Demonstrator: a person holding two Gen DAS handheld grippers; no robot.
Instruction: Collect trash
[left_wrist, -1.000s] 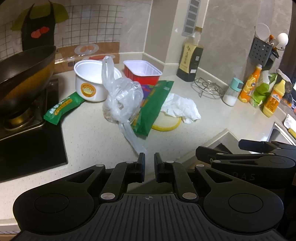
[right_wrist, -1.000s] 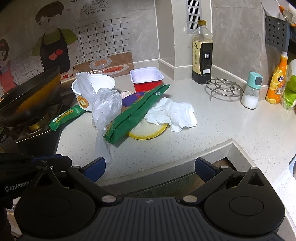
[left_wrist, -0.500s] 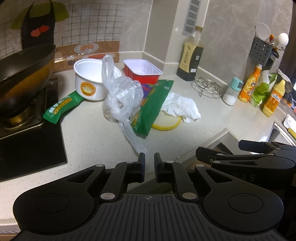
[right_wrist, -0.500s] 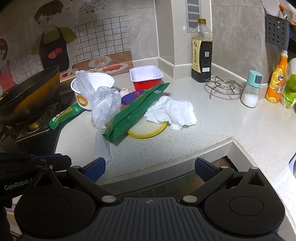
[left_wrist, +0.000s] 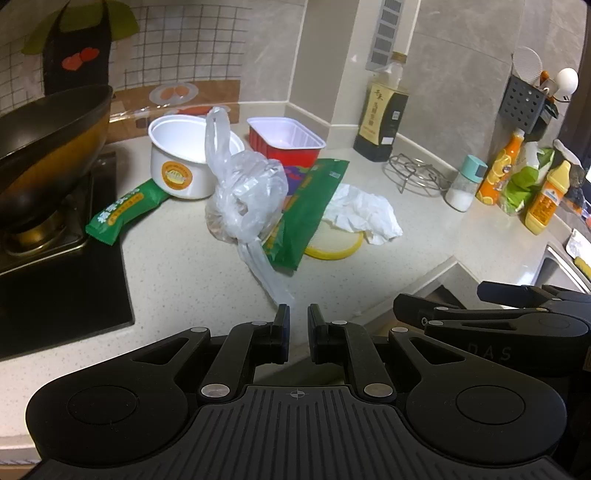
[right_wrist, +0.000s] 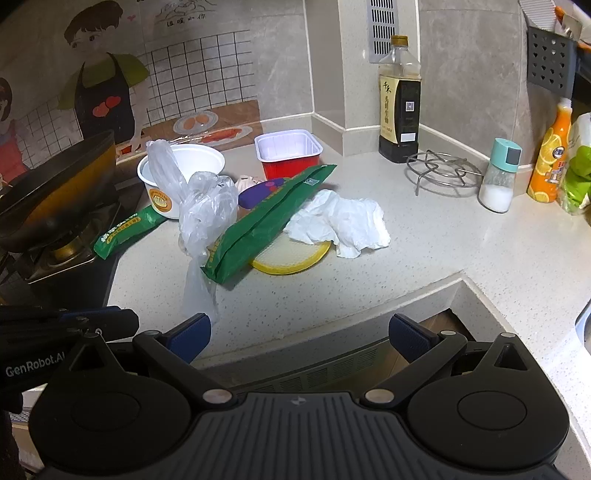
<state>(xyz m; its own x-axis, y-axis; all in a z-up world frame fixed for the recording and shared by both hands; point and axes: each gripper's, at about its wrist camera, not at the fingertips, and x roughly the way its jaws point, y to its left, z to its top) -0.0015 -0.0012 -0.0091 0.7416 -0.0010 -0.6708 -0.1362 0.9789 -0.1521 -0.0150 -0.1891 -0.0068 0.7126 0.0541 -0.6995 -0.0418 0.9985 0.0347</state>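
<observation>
A heap of trash, topped by a clear plastic bag (left_wrist: 243, 192), lies untouched mid-counter (left_wrist: 184, 273), the left gripper (left_wrist: 298, 326) clenched empty and the right gripper (right_wrist: 299, 334) spread wide nearer, collection apparently yet to start with a reach forward.

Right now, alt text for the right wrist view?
Open right tongs hover at the counter's edge, empty, facing a trash pile: clear plastic bag, long green wrapper, crumpled white tissue over a yellow lid. A white bowl and red tray sit behind.
</observation>
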